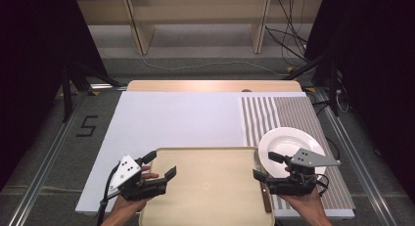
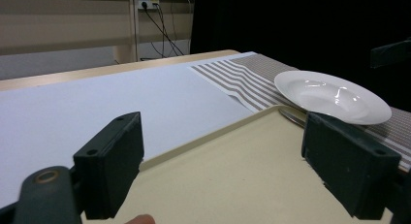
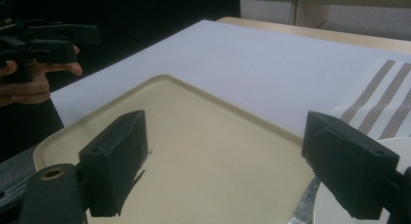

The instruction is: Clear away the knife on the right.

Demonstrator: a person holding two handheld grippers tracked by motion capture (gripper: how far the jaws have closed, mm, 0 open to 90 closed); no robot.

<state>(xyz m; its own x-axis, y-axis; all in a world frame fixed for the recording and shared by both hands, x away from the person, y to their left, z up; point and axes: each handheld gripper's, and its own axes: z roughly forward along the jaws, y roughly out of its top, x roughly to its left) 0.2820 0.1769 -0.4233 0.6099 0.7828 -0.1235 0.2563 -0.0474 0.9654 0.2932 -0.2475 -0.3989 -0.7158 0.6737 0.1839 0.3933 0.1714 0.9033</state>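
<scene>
Both grippers stand open and empty. The right gripper (image 1: 265,166) is nearer the wooden-handled knife (image 1: 265,192), long axis running near-far, between beige plastic tray (image 1: 210,196) and white ceramic plate (image 1: 286,138); the left gripper (image 1: 160,162) is over the tray's left edge.

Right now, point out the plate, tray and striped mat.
plate (image 1: 286,138), high view, bare far rim.
tray (image 1: 215,172), high view, bare floor.
striped mat (image 1: 266,113), high view, far striped part.

The table (image 1: 147,85) carries a white sheet (image 1: 171,118), striped mat (image 1: 293,113), and tray (image 1: 210,187).
</scene>
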